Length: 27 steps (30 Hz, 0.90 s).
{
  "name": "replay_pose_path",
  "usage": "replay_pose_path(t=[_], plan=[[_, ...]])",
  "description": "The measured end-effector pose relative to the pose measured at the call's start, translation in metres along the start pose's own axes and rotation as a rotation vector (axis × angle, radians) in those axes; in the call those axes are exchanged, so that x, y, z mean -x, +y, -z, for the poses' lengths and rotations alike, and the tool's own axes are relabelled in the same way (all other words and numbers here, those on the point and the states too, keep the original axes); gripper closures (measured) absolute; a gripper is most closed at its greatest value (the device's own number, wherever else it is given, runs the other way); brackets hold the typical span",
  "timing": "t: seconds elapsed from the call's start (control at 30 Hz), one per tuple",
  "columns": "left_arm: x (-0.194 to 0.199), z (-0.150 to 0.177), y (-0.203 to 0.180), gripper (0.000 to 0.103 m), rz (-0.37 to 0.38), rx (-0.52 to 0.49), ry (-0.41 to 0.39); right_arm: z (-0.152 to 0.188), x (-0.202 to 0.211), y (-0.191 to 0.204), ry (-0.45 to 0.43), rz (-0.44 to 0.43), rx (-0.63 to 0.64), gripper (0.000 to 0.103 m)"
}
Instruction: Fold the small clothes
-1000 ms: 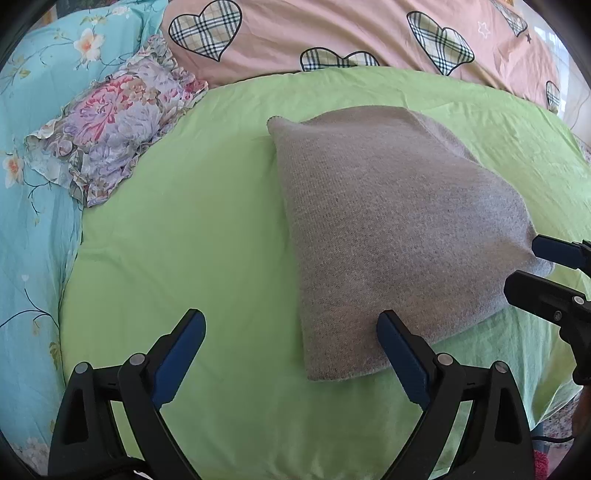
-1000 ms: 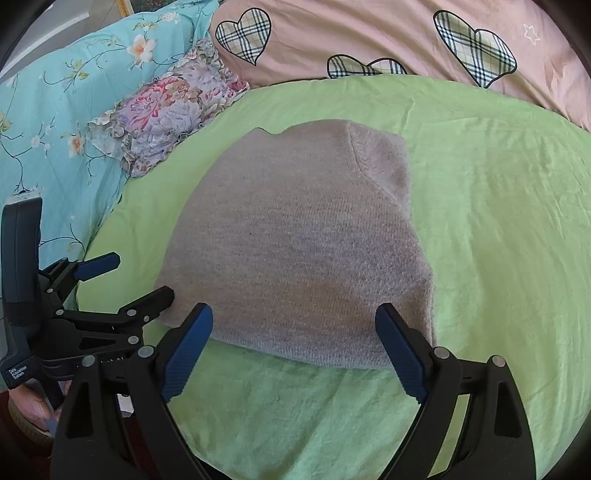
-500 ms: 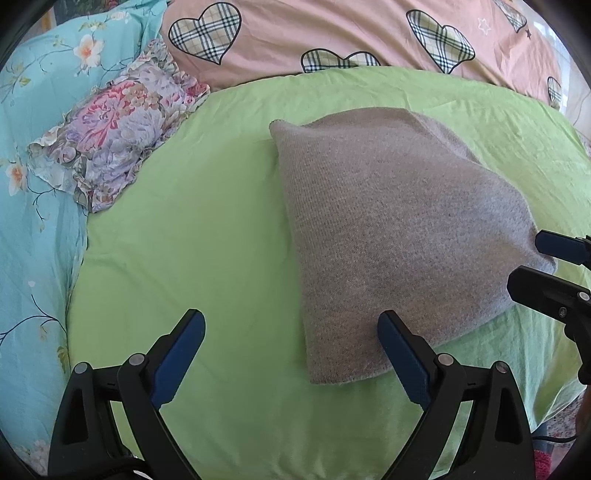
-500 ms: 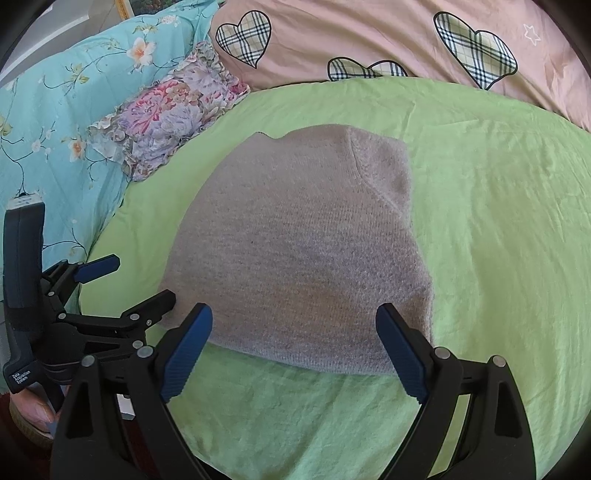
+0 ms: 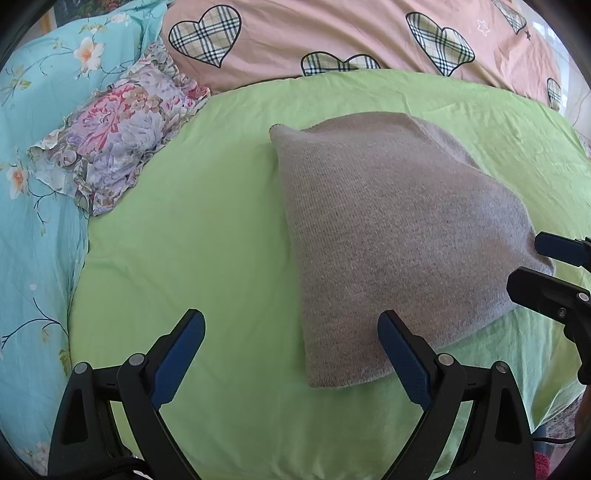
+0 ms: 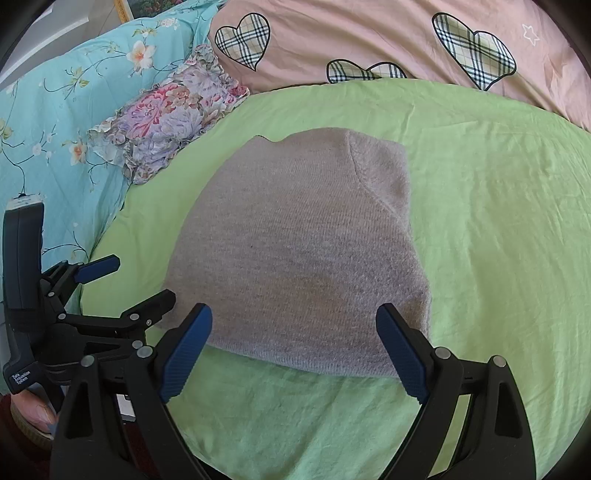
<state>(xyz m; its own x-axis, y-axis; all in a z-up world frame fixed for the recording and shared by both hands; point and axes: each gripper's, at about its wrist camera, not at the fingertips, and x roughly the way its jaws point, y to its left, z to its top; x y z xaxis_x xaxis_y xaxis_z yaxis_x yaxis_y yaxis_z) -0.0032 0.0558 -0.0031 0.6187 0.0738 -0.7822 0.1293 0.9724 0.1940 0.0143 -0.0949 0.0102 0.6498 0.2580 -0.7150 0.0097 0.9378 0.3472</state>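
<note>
1. The green sheet (image 6: pixel 480 229) is spread flat over the bed as a working surface, with the pink heart-print cover (image 5: pixel 332 33), the blue floral bedding (image 5: pixel 33 258) and the frilled floral pillow (image 5: pixel 114 129) pushed to its edges.
2. The grey knit garment (image 6: pixel 303 258) lies near the sheet's middle, apparently folded into 1 compact, rounded block, with a seam curving across its far right corner. Its fine ribbed knit lies smooth, without obvious wrinkles.
3. The right gripper (image 6: pixel 295 343) hovers at the garment's near hem, jaws spread wide, holding nothing.
4. The left gripper (image 5: pixel 291 350) hangs beside the garment's left edge, jaws likewise spread and empty, probably ready for another fold.
</note>
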Motion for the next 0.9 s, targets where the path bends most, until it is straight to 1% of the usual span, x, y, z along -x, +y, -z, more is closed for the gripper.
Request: replay_pose_path(t=[0.9], plan=[[0.0012, -0.0056, 0.0015, 0.007, -0.007, 0.008, -0.012, -0.0051, 0.0031, 0.0012, -0.007, -0.005, -0.007, 0.012]])
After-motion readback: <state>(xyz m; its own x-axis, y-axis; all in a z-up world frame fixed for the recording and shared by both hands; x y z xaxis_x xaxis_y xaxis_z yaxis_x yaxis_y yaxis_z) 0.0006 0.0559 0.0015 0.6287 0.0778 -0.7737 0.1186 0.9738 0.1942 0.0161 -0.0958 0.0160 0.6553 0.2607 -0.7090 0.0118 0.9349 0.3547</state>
